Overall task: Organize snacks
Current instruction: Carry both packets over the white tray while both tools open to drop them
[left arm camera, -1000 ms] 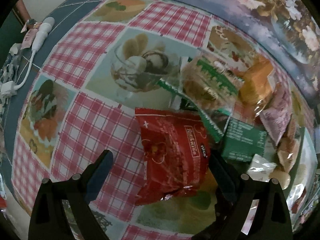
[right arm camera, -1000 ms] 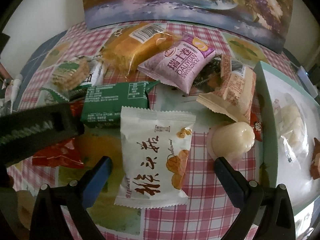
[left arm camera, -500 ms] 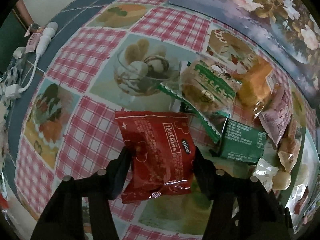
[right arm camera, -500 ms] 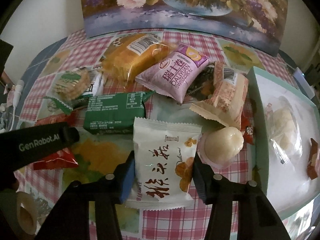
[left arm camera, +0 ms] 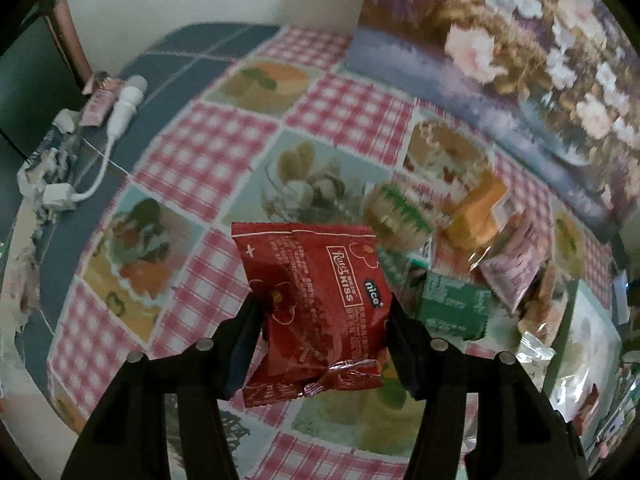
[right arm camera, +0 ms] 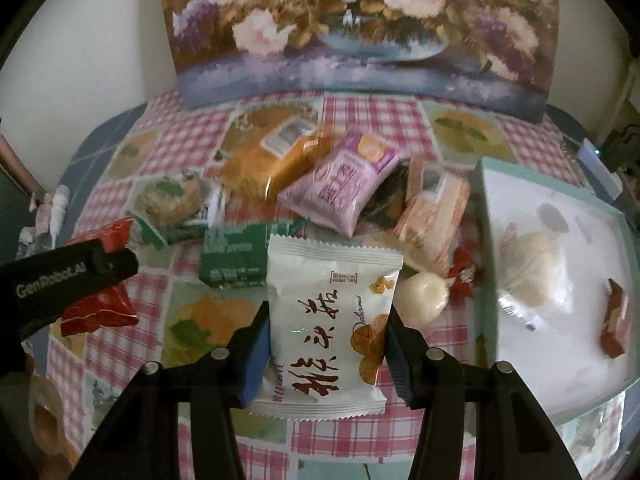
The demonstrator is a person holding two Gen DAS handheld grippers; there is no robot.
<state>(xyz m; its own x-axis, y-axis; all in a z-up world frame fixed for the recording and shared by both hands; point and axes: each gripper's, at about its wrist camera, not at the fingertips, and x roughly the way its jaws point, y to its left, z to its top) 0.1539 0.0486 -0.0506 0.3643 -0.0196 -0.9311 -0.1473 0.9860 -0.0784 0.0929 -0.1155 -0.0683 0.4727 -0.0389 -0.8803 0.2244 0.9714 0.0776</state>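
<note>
My left gripper [left arm camera: 322, 320] is shut on a red snack packet [left arm camera: 316, 300], held off the checked tablecloth [left arm camera: 200, 160]. My right gripper [right arm camera: 326, 334] is shut on a white snack packet [right arm camera: 326, 320] with red lettering, also lifted. In the right wrist view the left gripper's black arm [right arm camera: 60, 280] and its red packet [right arm camera: 100, 308] show at the left. A pile of snacks lies behind: a green packet [right arm camera: 234, 256], a purple packet [right arm camera: 344, 184], an orange packet [right arm camera: 276, 160], a peach-striped packet [right arm camera: 436, 216] and a round white jelly [right arm camera: 422, 296].
A teal-rimmed white tray [right arm camera: 486, 264] at the right holds a wrapped white bun [right arm camera: 532, 272] and a small brown sweet [right arm camera: 614, 320]. A flower painting [right arm camera: 352, 24] leans on the wall behind. A white cable and plug [left arm camera: 92, 160] lie at the table's left edge. A tape roll [right arm camera: 42, 412] sits front left.
Both grippers closed on their packets, the left on the red one and the right on the white one, and then lifted them off the table.
</note>
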